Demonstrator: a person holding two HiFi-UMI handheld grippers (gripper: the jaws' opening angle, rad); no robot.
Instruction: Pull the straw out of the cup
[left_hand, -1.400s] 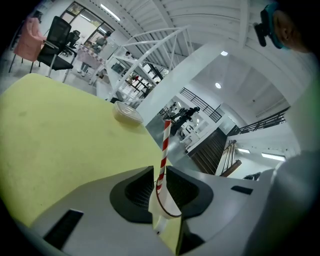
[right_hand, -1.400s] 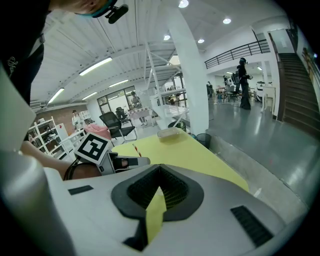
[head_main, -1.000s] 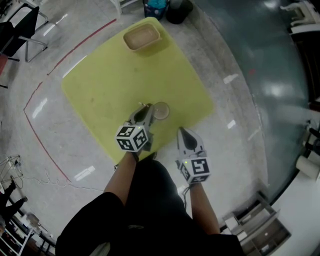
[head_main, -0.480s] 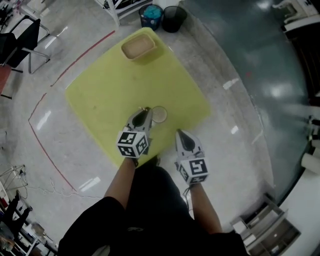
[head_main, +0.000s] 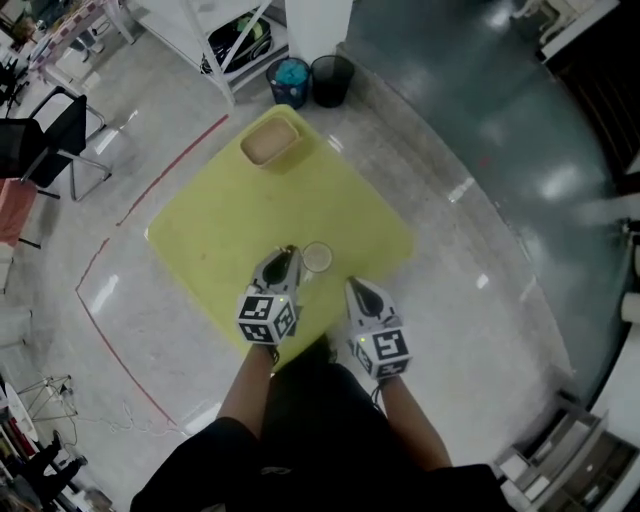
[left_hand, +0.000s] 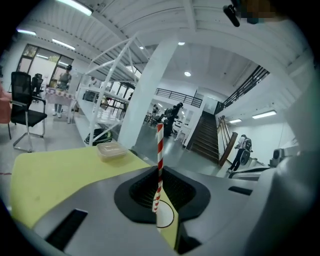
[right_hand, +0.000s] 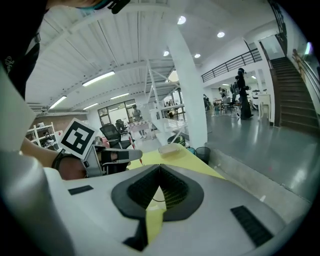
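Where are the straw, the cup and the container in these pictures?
straw (left_hand: 160, 150): left gripper view, on its striped shaft, about mid-height.
cup (head_main: 317, 258): head view, on its inside, seen from above.
container (head_main: 270, 145): head view, on its bare inside.

I see a yellow table (head_main: 230, 215) with a shallow plastic tub (head_main: 270, 144) at its far corner. Just past that corner two bins stand on the floor (head_main: 130, 340) — one blue (head_main: 290, 78), one black (head_main: 331, 78). A red line (head_main: 100, 245) runs left of the table, near a black chair (head_main: 45, 150).
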